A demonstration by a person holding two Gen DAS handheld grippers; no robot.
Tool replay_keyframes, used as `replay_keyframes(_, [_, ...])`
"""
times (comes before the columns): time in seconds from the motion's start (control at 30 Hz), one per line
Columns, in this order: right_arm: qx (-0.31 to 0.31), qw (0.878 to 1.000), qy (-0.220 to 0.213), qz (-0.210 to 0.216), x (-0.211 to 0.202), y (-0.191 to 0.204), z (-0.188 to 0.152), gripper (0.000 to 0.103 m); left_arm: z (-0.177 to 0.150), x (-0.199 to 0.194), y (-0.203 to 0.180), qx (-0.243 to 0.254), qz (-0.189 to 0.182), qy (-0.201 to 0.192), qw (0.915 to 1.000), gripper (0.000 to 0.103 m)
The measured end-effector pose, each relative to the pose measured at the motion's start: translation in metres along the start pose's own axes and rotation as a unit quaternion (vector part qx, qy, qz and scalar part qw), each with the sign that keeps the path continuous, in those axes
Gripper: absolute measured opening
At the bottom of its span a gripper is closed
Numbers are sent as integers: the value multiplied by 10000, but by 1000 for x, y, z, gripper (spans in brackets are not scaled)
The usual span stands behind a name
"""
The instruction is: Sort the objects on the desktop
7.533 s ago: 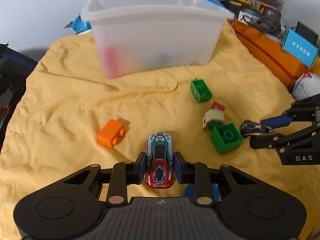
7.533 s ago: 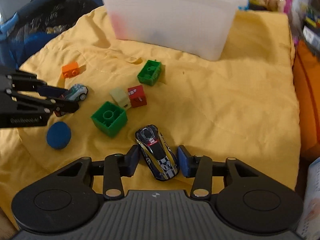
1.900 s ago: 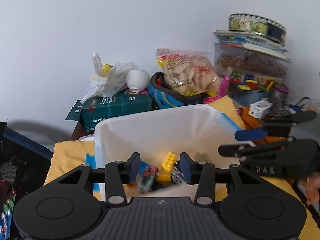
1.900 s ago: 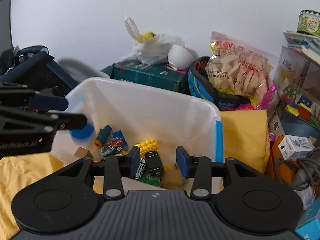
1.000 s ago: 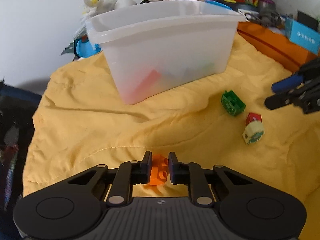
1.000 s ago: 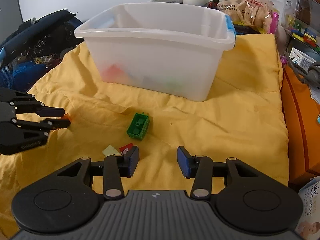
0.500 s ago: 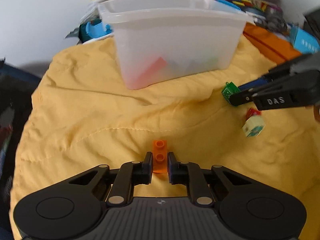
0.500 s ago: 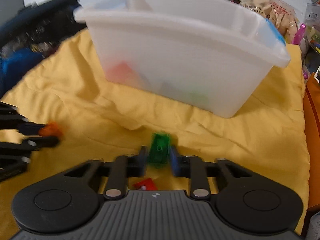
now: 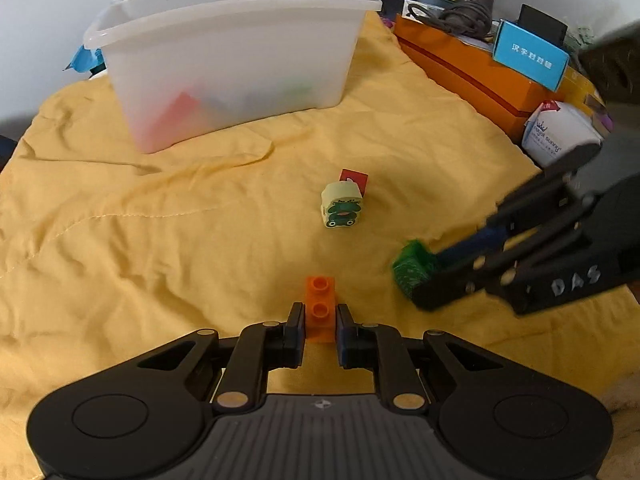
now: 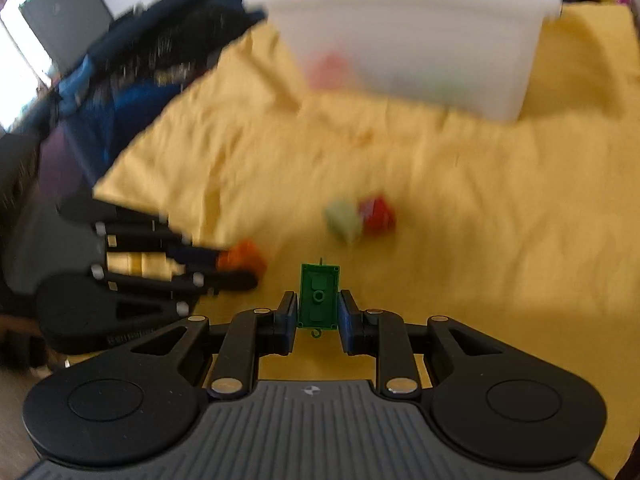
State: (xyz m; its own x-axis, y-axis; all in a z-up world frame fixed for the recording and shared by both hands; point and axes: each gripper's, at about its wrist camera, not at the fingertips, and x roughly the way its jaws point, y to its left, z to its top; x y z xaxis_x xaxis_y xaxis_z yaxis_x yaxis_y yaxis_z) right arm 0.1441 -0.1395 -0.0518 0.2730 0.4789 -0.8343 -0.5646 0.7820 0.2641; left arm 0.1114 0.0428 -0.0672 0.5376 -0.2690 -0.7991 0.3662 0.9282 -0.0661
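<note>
My left gripper (image 9: 319, 312) is shut on a small orange brick (image 9: 319, 304), held just above the yellow cloth (image 9: 160, 232). Its studs face up. My right gripper (image 10: 319, 306) is shut on a green brick (image 10: 319, 296); from the left wrist view it comes in from the right, with the green brick (image 9: 412, 270) at its tip. A pale cube with a frog picture (image 9: 341, 205) and a red block (image 9: 354, 179) lie together mid-cloth. The white translucent bin (image 9: 232, 56) stands at the back with toys inside.
An orange box (image 9: 468, 68), a blue carton (image 9: 530, 55) and a white pack (image 9: 560, 132) line the right edge of the cloth. Dark bags (image 10: 132, 80) lie off its left edge. Clutter is piled behind the bin.
The right gripper closed on the green brick and carried it from beside the red block to the front right. The left gripper, still holding the orange brick, shifted towards the right gripper.
</note>
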Motion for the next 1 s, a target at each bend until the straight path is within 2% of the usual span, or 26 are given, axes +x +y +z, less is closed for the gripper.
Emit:
replay_keyframes(0.13, [282, 9996, 14, 24, 5, -6, -11, 26, -1, -2, 0, -96, 128, -41, 9999, 21])
replay_keyframes(0.2, [260, 9994, -128, -194, 0, -8, -13, 32, -2, -2, -2, -119, 174, -51, 9998, 22])
replay_keyframes(0.23, [215, 9989, -205, -359, -3, -8, -13, 39, -1, -3, -3, -110, 196, -56, 9997, 22])
replay_keyframes(0.47, [-216, 9886, -549, -1384, -10, -6, -17, 38, -3, -2, -7, -11, 311, -77, 9995, 22])
replay_keyframes(0.63, [-269, 9848, -930, -1441, -29, -5, -17, 39, -4, -2, -8, -5, 336, -106, 9994, 22])
replay_keyframes(0.83, [-1277, 9792, -655, -1434, -26, 29, -20, 37, -5, -2, -8, 4, 332, -123, 9994, 22])
replay_keyframes(1.0, [-1841, 9652, -570, -1765, -4, 45, -18, 40, -4, -2, -9, 4, 343, -120, 9993, 22])
